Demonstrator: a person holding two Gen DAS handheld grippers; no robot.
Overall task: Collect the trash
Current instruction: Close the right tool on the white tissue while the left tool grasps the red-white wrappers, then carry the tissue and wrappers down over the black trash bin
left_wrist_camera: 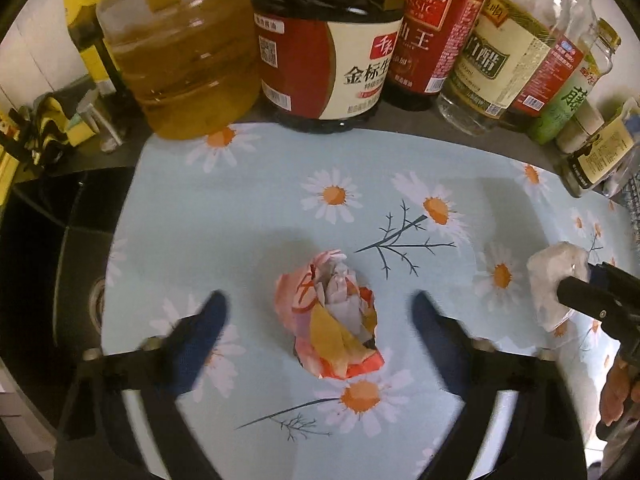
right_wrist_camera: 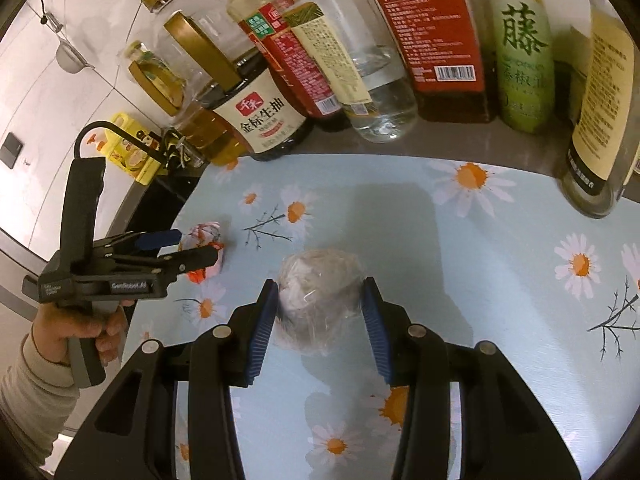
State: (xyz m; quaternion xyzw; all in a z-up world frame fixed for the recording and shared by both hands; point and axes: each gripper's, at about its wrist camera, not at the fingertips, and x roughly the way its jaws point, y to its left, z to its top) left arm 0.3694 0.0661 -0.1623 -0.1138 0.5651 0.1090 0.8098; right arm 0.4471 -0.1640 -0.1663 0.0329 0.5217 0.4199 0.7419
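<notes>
A crumpled pink, orange and yellow wrapper [left_wrist_camera: 330, 316] lies on the daisy-print cloth [left_wrist_camera: 256, 232]. My left gripper [left_wrist_camera: 320, 304] is open, one finger on each side of the wrapper, not touching it. A crumpled whitish plastic ball [right_wrist_camera: 318, 300] lies on the cloth between the blue pads [right_wrist_camera: 264, 324] of my right gripper [right_wrist_camera: 320, 292], which is open with its pads close to the ball's sides. The ball also shows in the left wrist view [left_wrist_camera: 554, 284] with the right gripper at it. The left gripper [right_wrist_camera: 196, 248] and the wrapper [right_wrist_camera: 204, 236] show in the right wrist view.
A row of bottles stands along the back: a cooking oil jug [left_wrist_camera: 180, 52], a soy sauce bottle [left_wrist_camera: 324, 48], a red-labelled bottle [left_wrist_camera: 436, 32], a vinegar bottle [left_wrist_camera: 496, 56] and a green bottle [right_wrist_camera: 524, 48]. A dark stove top [left_wrist_camera: 52, 240] lies left of the cloth.
</notes>
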